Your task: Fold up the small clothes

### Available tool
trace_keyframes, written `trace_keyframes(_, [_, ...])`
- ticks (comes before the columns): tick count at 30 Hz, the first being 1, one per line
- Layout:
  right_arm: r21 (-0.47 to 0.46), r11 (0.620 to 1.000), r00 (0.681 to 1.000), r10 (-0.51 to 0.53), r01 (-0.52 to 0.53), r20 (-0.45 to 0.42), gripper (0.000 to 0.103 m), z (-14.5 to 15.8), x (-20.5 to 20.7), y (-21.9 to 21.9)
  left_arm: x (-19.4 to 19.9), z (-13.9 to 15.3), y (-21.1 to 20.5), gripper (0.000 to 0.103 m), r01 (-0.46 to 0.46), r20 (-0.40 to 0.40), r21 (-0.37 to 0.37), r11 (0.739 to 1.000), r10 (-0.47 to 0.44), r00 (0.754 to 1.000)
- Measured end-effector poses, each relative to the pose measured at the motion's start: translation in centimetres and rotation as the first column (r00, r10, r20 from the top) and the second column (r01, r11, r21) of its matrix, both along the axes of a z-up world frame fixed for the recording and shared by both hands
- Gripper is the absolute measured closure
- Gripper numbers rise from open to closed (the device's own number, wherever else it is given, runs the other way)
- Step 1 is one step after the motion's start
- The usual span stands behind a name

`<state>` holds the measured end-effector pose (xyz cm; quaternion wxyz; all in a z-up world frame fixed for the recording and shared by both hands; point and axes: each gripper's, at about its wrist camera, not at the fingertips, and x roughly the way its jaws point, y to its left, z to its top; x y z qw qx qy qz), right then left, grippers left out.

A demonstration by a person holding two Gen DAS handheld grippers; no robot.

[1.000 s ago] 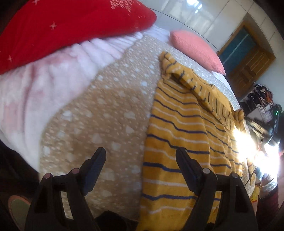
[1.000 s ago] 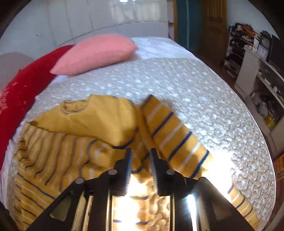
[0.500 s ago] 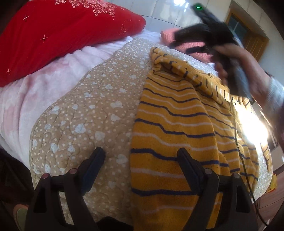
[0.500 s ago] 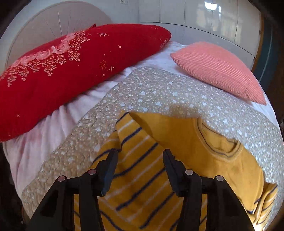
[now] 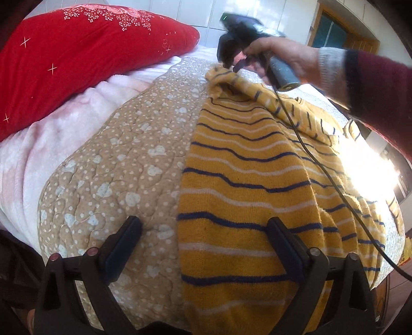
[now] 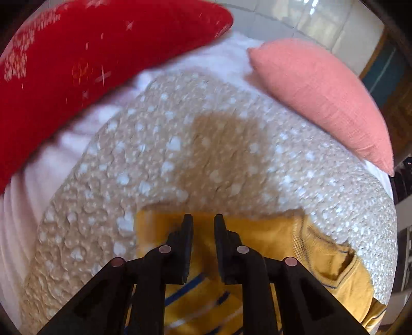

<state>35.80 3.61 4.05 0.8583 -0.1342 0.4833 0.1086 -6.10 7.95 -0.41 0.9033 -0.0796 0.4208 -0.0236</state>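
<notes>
A bed under a beige dotted quilted cover (image 5: 123,159) carries a large red embroidered pillow (image 5: 77,49) and a small pink ribbed cushion (image 6: 322,98) before a far white tiled wall (image 5: 231,7).

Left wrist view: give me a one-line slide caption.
Open left gripper over the striped sweater's hem on the quilt; right gripper at its far corner.

The yellow striped sweater (image 5: 247,185) is a fuzzy, matt knit; the quilt (image 5: 123,159) is stitched, puckered cloth; the red pillow (image 5: 77,56) looks plush.
</notes>
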Motion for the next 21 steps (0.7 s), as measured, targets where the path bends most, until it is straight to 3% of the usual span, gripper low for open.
trace_keyframes(3, [0.143, 0.989, 0.999, 0.045, -0.047, 0.016, 0.077, 2.6, -3.0, -1.5, -0.2, -0.1, -0.1, 0.005, 0.0, 0.008, 0.003, 1.0, 0.0, 1.0])
trace_keyframes(6, [0.214, 0.971, 0.994, 0.111, -0.106, -0.01, 0.077, 3.5, -6.5, -2.4, -0.1, 0.1, -0.1, 0.005, -0.006, 0.003, 0.001, 1.0, 0.006, 1.0])
trace_keyframes(10, [0.243, 0.957, 0.975, 0.19, -0.159, -0.111, 0.077, 1.1, -10.2, -1.9, -0.9, 1.1, 0.9, 0.005, -0.024, -0.007, -0.069, 0.997, 0.023, 1.0])
trace_keyframes(13, [0.283, 0.947, 0.942, 0.224, -0.15, -0.252, 0.076, -2.6, -11.6, -0.9, -2.1, 1.9, 1.8, 0.005, -0.054, -0.014, -0.101, 0.993, 0.053, 0.998])
trace_keyframes(15, [0.308, 0.942, 0.962, 0.197, -0.132, -0.189, 0.076, -1.9, -12.9, -1.4, -3.1, 2.5, 2.1, 0.005, -0.079, -0.011, -0.08, 0.994, 0.078, 0.997])
trace_keyframes(19, [0.466, 0.877, 0.966, 0.212, -0.121, -0.148, 0.073, 0.4, -16.8, -5.3, -4.5, 3.6, 2.3, 0.005, -0.099, -0.003, -0.05, 0.994, 0.099, 0.995])
trace_keyframes(21, [0.476, 0.871, 0.977, 0.191, -0.126, -0.091, 0.062, 1.5, -19.8, -8.5, -4.9, 4.1, 1.9, 0.005, -0.099, 0.003, -0.047, 0.994, 0.099, 0.995])
